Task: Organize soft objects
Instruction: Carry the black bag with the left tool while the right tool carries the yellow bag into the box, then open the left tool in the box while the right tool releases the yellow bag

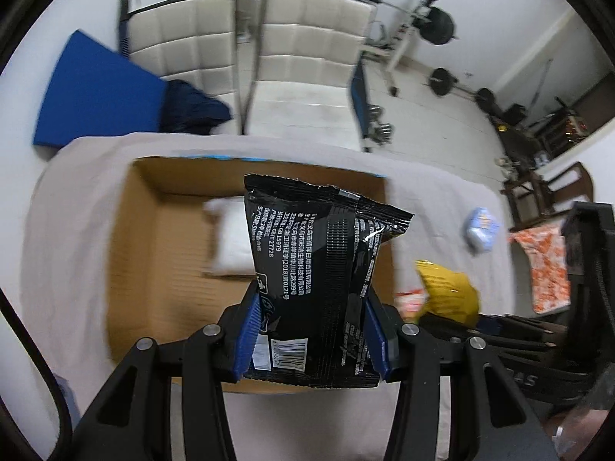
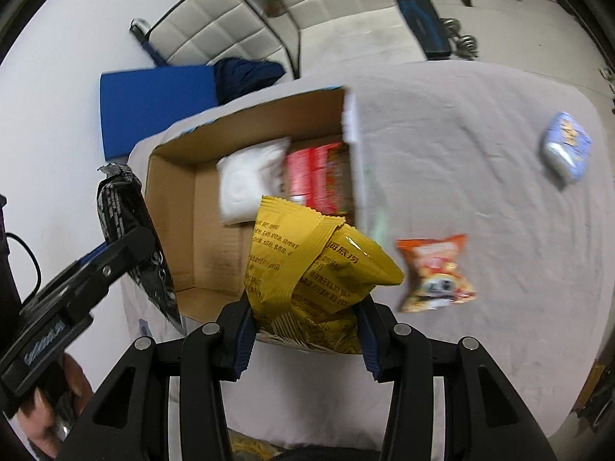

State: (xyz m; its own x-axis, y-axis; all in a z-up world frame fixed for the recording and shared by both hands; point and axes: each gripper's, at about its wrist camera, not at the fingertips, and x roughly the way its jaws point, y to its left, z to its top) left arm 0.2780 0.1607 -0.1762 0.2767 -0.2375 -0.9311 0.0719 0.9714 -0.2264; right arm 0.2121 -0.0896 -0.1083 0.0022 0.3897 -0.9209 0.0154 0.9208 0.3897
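My left gripper is shut on a black snack bag and holds it above the open cardboard box. My right gripper is shut on a yellow snack bag near the box's front right corner. Inside the box lie a white packet and a red packet. The white packet also shows in the left wrist view. An orange snack bag and a light blue packet lie on the grey cloth to the right.
The box sits on a table with a grey cloth. Behind it are a blue mat, a white cushioned bench and gym weights. The left gripper with the black bag shows at the left of the right wrist view.
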